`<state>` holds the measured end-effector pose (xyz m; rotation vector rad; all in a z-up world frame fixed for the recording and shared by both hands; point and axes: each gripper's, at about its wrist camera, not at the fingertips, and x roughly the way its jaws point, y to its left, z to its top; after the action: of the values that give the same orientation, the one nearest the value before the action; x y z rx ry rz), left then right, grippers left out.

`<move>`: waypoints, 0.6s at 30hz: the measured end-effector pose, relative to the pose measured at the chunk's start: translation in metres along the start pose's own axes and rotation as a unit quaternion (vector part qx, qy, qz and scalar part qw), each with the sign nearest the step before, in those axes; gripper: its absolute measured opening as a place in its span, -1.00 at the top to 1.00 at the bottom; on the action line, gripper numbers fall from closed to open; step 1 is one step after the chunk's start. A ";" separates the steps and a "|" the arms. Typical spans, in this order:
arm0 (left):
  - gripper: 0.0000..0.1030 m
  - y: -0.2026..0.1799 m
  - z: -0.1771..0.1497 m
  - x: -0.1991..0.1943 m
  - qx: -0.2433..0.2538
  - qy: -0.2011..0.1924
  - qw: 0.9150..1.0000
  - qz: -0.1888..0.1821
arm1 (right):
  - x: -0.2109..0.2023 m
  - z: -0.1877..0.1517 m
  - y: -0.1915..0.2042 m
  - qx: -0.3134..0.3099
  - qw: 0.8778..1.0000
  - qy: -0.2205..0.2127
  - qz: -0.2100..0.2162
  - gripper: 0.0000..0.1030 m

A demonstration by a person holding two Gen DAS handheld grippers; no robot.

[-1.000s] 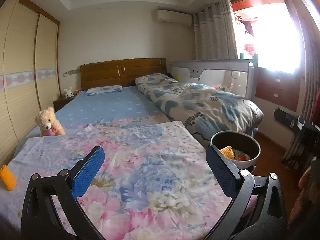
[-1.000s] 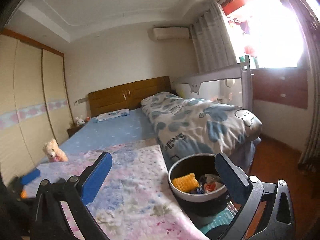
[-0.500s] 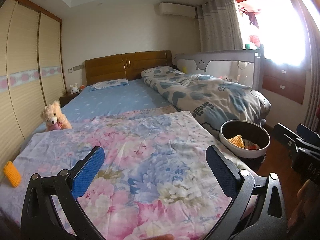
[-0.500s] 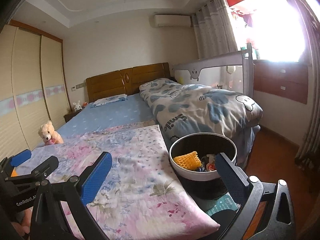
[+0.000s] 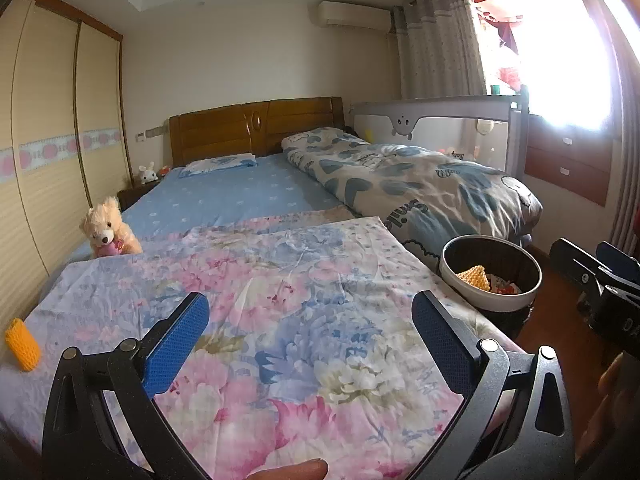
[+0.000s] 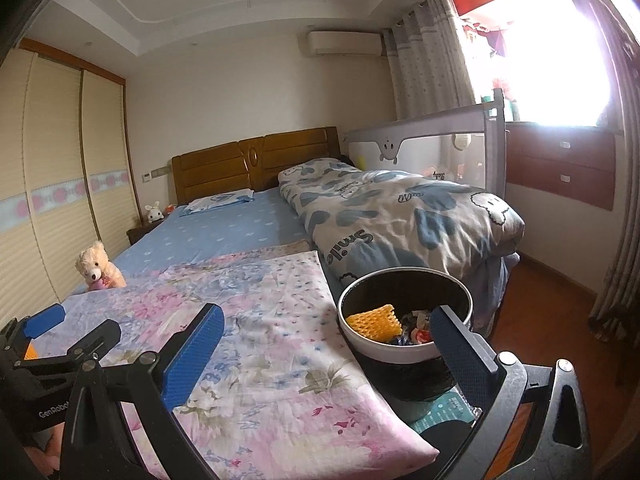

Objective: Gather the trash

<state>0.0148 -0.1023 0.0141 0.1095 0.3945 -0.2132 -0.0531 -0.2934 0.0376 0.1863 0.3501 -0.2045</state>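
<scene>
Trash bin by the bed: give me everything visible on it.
The trash bin is round, with a dark wall, dark inside and a white rim band. It stands upright and open, no lid in view, beside the corner of the bed, next to the floral sheet. Inside lie a yellow foam net and small mixed scraps in red, white and blue. The material looks like plastic, though I cannot tell for sure. Neither gripper touches it. Its base is hidden in both views.

Floral sheet (image 5: 304, 320): cloth — soft, creased
Headboard (image 5: 256, 128): wood, glossy
Fingers (image 5: 176, 344): matt blue textured pads
Orange sleeve (image 5: 22, 344): foam net — rough
</scene>
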 end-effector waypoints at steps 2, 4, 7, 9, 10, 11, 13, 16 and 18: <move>-1.00 0.000 -0.001 0.000 -0.001 0.001 1.000 0.000 | 0.000 0.000 0.000 -0.001 1.000 0.000 0.000 -1.00; -1.00 0.001 -0.001 0.001 -0.002 0.001 1.000 0.000 | 0.000 0.000 0.001 0.000 1.000 0.000 0.001 -1.00; -1.00 0.001 -0.002 0.001 -0.003 0.005 1.000 0.000 | 0.000 -0.001 0.003 -0.005 1.000 -0.001 0.002 -1.00; -1.00 0.002 -0.003 0.001 -0.005 0.006 1.000 0.001 | 0.001 -0.001 0.004 -0.006 1.000 0.000 0.003 -1.00; -1.00 0.002 -0.003 0.001 -0.006 0.005 1.000 0.003 | 0.001 -0.002 0.004 -0.007 1.000 0.001 0.003 -1.00; -1.00 0.002 -0.003 0.001 -0.007 0.004 1.000 0.003 | 0.001 -0.002 0.005 -0.008 1.000 0.001 0.003 -1.00; -1.00 0.002 -0.003 0.000 -0.008 0.001 1.000 0.003 | 0.001 -0.003 0.005 -0.010 1.000 0.001 0.004 -1.00; -1.00 0.002 -0.002 -0.001 -0.009 -0.002 1.000 0.003 | 0.001 -0.003 0.006 -0.010 1.000 -0.001 0.004 -1.00; -1.00 0.002 -0.002 -0.002 -0.009 -0.003 1.000 0.003 | 0.000 -0.003 0.006 -0.011 1.000 -0.002 0.004 -1.00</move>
<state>0.0129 -0.1001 0.0130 0.0923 0.3907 -0.2041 -0.0520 -0.2868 0.0361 0.1649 0.3473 -0.1930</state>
